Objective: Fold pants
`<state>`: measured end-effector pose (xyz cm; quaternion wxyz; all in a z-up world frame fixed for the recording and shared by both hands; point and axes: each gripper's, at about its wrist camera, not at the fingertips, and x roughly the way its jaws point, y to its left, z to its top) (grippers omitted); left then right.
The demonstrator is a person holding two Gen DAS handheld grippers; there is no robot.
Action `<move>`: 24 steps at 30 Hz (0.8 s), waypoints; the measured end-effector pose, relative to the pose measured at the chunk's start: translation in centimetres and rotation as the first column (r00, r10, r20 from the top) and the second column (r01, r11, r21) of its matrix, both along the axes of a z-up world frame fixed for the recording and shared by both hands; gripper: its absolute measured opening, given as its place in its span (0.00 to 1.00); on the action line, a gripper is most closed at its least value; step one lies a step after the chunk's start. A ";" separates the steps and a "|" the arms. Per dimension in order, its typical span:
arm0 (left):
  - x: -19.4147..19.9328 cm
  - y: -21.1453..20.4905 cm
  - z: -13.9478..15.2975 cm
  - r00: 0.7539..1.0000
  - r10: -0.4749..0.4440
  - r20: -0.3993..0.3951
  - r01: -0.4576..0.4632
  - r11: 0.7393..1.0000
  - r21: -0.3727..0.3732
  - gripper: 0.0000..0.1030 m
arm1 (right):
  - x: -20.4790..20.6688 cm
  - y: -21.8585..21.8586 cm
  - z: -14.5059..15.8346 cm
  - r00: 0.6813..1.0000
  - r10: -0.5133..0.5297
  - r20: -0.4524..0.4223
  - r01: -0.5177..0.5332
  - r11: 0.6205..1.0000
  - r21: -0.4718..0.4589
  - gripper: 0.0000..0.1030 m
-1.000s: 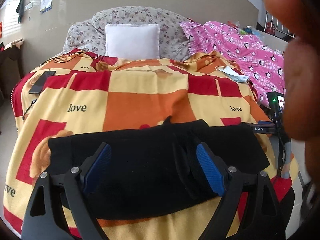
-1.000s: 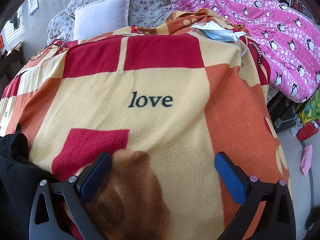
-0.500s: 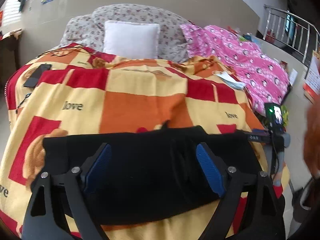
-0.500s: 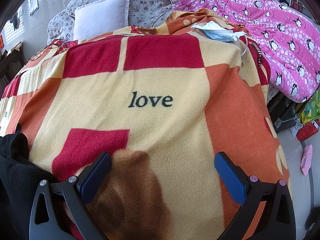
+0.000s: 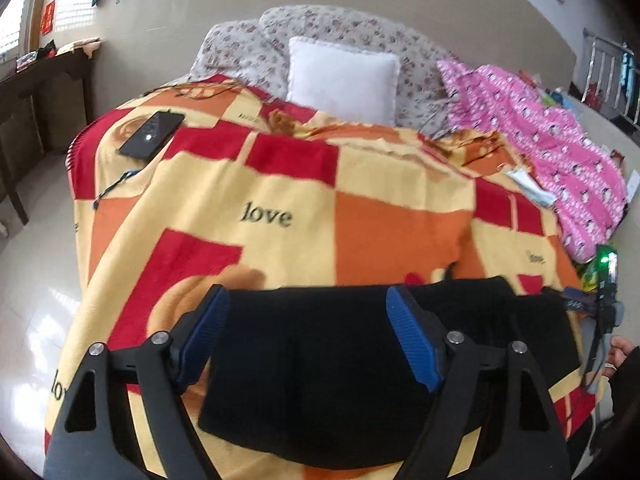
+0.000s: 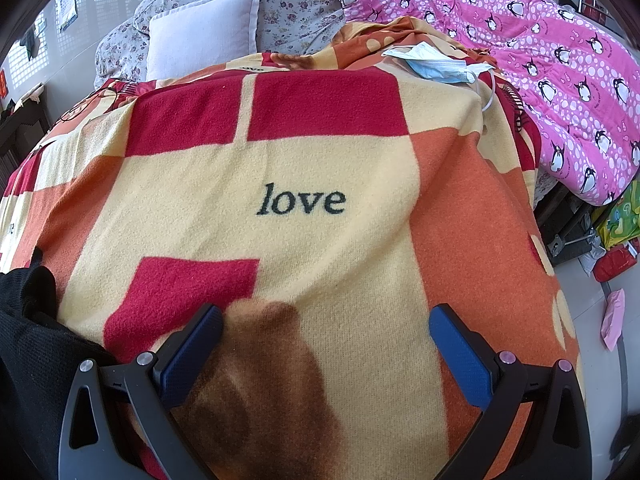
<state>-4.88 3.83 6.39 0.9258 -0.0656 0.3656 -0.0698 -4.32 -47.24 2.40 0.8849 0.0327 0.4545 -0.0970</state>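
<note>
Black pants lie folded in a flat band across the near end of the bed, on a red, orange and yellow "love" blanket. My left gripper is open and empty, held above the left half of the pants. In the right wrist view only an end of the pants shows at the lower left. My right gripper is open and empty, low over the blanket to the right of the pants. It also shows at the right edge of the left wrist view, with a hand behind it.
A black phone with a cable lies on the blanket's far left. A white pillow and floral bedding sit at the head. A face mask lies at the far right, beside a pink penguin quilt. A dark table stands left.
My left gripper has swung left and risen, so the pants now sit lower and to the right in its view. The right gripper has not moved.
</note>
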 end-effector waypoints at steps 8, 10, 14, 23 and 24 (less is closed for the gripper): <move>-0.6 0.6 -1.7 0.997 -0.014 -0.078 0.012 1.000 -0.023 0.70 | -0.1 0.1 0.0 1.000 -0.005 0.000 0.005 1.000 0.000 0.99; -0.8 0.4 -1.8 0.996 -0.024 -0.081 0.022 1.000 -0.021 0.70 | 0.0 0.1 0.0 1.000 -0.010 0.000 0.010 1.000 0.000 0.99; -0.8 0.1 -1.8 0.996 -0.027 -0.083 0.025 0.999 -0.033 0.70 | 0.0 0.1 0.2 0.999 -0.001 -0.037 0.001 1.000 0.004 0.99; -0.6 0.4 -2.1 0.995 -0.027 -0.100 0.023 0.999 -0.048 0.70 | -5.2 4.0 5.7 0.993 0.034 0.112 -0.035 0.999 0.004 0.99; -0.6 0.6 -2.3 0.994 -0.026 -0.105 0.021 0.998 -0.054 0.70 | -5.5 4.8 6.3 0.991 0.045 0.125 -0.046 0.999 0.007 0.99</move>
